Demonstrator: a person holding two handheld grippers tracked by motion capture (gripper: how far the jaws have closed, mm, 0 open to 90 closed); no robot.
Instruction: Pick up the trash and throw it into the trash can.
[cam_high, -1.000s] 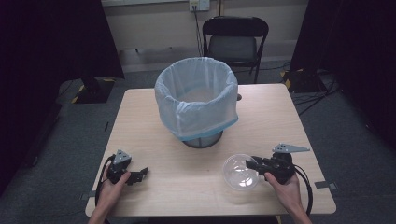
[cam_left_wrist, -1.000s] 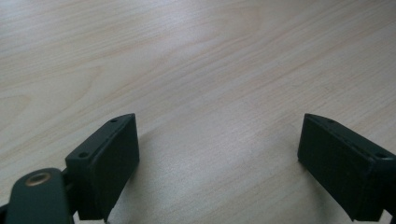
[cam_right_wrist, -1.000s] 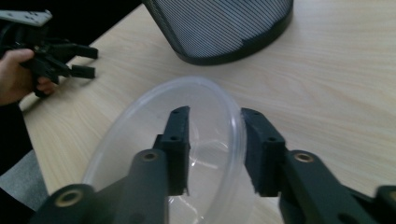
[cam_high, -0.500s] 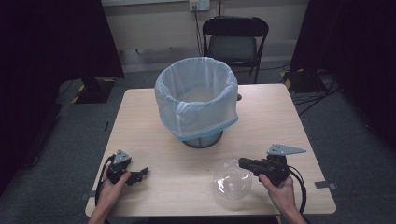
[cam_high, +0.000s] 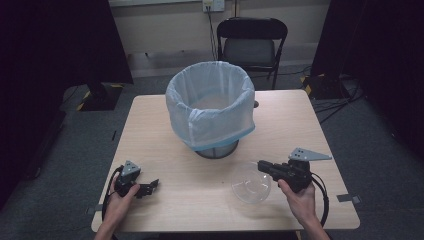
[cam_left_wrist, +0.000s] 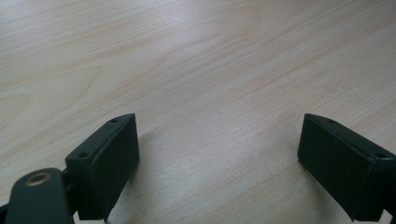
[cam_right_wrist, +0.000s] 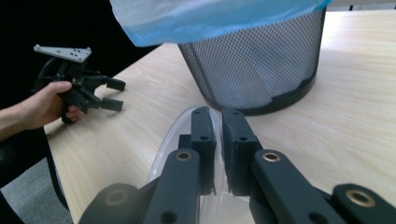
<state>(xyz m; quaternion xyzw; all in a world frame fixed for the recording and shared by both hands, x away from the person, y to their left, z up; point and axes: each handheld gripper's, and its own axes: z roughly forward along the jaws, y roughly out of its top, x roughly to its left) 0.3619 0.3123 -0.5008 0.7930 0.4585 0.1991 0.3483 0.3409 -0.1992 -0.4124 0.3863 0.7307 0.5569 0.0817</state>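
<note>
Bare table (cam_high: 200, 200) (bowl (cam_high: 251, 183) near edge)

No readable text, label, brand, number or sign is showing anywhere in these views.
</note>
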